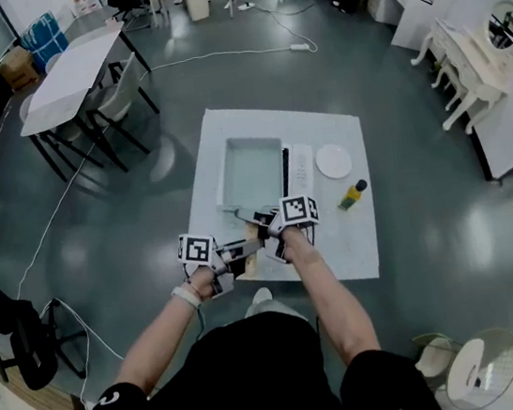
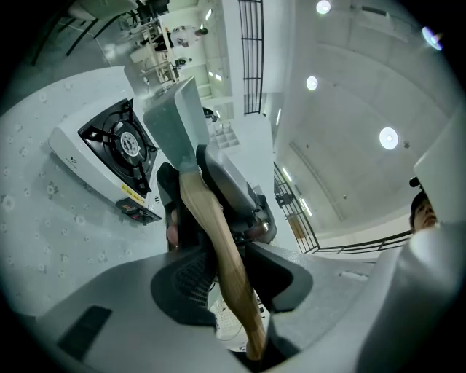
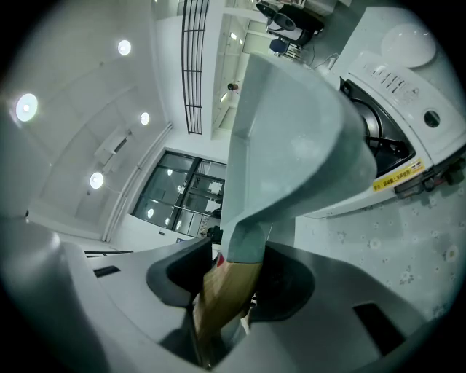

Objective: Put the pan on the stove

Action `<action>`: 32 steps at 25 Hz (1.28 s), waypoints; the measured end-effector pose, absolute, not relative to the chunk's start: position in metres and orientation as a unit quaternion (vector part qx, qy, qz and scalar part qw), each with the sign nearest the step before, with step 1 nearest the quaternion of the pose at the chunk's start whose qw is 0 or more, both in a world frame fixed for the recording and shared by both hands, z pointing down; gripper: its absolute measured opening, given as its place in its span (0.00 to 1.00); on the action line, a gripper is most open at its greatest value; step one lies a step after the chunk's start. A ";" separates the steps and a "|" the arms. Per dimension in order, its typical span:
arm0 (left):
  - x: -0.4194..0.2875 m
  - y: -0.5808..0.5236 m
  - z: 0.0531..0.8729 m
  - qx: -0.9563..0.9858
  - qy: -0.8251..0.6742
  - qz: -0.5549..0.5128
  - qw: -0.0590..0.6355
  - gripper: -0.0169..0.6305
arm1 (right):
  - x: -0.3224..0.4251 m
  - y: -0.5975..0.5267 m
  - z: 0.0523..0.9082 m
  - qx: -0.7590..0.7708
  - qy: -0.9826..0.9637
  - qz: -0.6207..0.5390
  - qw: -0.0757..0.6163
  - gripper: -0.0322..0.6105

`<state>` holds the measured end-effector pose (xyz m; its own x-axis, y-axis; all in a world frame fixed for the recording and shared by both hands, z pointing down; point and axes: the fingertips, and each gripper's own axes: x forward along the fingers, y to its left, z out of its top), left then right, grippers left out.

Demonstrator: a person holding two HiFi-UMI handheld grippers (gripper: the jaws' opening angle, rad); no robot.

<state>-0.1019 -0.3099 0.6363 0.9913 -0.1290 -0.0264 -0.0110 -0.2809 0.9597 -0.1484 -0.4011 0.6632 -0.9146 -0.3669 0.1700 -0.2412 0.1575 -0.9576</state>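
Note:
A pale grey-green rectangular pan (image 1: 250, 174) with a wooden handle (image 1: 250, 236) is over the white table (image 1: 339, 254), just left of the white portable stove (image 1: 300, 169). Both grippers hold its handle. My left gripper (image 1: 231, 261) is shut on the handle's near end (image 2: 218, 240), and the pan's body (image 2: 178, 124) rises beyond it beside the stove's fan side (image 2: 109, 156). My right gripper (image 1: 275, 235) is shut on the handle (image 3: 222, 291) close to the pan (image 3: 291, 146). The stove (image 3: 397, 146) lies to the right of it, with its burner and buttons showing.
A white plate (image 1: 333, 161) lies on the table to the right of the stove, and a yellow bottle with a black cap (image 1: 352, 195) lies nearer me. Another table with chairs (image 1: 77, 73) stands far left, and white furniture (image 1: 469, 65) stands at the right.

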 end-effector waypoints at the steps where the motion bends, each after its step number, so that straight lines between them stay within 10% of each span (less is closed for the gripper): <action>1: -0.102 -0.312 0.636 0.798 -0.044 -0.049 0.599 0.20 | -0.148 -0.403 0.663 -0.204 0.758 -0.618 0.050 0.28; 32: -0.095 -0.353 0.644 0.783 -0.030 -0.037 0.620 0.20 | -0.139 -0.447 0.672 -0.217 0.750 -0.622 0.059 0.28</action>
